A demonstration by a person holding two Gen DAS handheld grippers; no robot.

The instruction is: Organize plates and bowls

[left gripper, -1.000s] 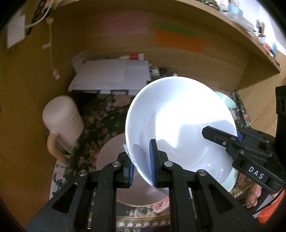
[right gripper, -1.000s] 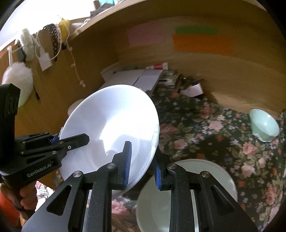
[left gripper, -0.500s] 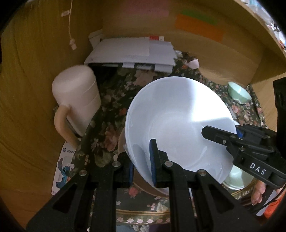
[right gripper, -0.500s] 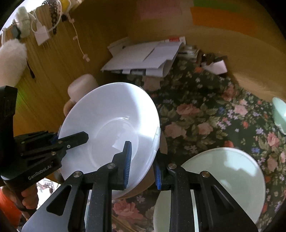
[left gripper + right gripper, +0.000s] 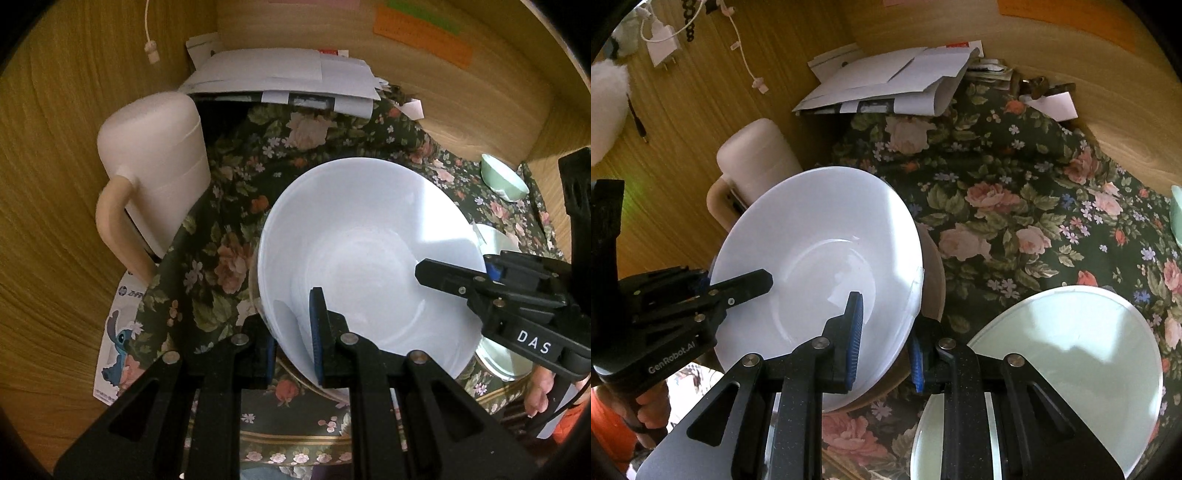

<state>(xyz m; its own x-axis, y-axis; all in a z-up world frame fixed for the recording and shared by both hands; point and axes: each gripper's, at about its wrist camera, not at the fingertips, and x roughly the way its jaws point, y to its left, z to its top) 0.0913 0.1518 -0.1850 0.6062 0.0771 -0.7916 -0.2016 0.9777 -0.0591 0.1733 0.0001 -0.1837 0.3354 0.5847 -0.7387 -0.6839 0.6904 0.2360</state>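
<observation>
While both grippers hold opposite sides of the same white bowl (image 5: 369,254), left wrist view first: left gripper (image 5: 293,332) pinches the bowl's near rim, one blue-padded finger inside the bowl, the other outside under the wall. Bowl is tilted, opening toward the camera, sitting over a tan plate (image 5: 295,373) whose edge shows just below it; cannot tell if they touch. Right gripper (image 5: 480,275) comes in from the right, its upper finger lying over the far rim inside the bowl. Floral tablecloth (image 5: 229,206) underneath. Cream jug (image 5: 155,173) with handle stands to the left against the wooden wall. Stack of white papers (image 5: 288,77) at the back. Small green bowl (image 5: 504,181) far right on the cloth, well apart.

Right wrist view: right gripper (image 5: 884,341) clamps the white bowl (image 5: 816,258) at its right rim, one finger inside, one outside, pads blue. Left gripper (image 5: 738,286) grips the opposite rim at left, a finger laid inside. Tan plate (image 5: 932,273) peeks out right behind and below the bowl. Pale green plate (image 5: 1071,354) lies on the tablecloth (image 5: 1015,206) just right of the gripper. Jug (image 5: 757,158) behind the bowl, papers (image 5: 897,77) at back.
</observation>
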